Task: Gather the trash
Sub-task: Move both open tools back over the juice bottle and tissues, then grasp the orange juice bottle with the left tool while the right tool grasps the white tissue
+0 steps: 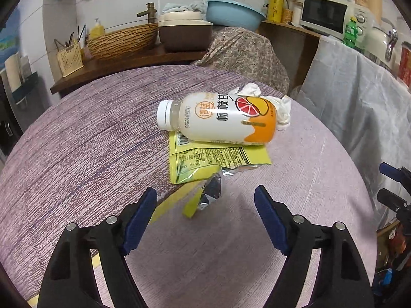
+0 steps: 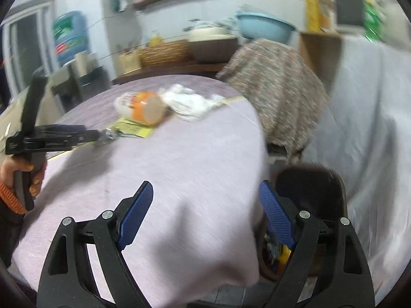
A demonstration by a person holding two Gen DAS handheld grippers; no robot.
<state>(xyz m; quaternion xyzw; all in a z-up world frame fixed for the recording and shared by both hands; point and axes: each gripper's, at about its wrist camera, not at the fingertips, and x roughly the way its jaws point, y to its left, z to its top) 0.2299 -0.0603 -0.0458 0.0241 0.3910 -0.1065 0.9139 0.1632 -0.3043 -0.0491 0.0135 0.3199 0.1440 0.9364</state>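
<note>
A white and orange drink bottle (image 1: pixel 218 120) lies on its side on the round purple-clothed table (image 1: pixel 77 141). It rests partly on a yellow-green snack wrapper (image 1: pixel 205 159), and a crumpled white tissue (image 1: pixel 278 109) sits behind it. A small torn foil scrap (image 1: pixel 212 193) lies just ahead of my left gripper (image 1: pixel 205 192), whose fingers stand open and apart from it. My right gripper (image 2: pixel 206 187) is open and empty over the table's near right edge. The blurred right wrist view shows the bottle (image 2: pixel 140 107), the tissue (image 2: pixel 190 101) and the left gripper (image 2: pixel 102 136) from the side.
A dark bin (image 2: pixel 308 192) stands on the floor beside the table's right edge. A patterned cloth (image 1: pixel 246 51) covers something behind the table, and a white sheet (image 1: pixel 359 107) drapes furniture on the right. A wooden counter (image 1: pixel 128 61) with a basket and pots runs along the back.
</note>
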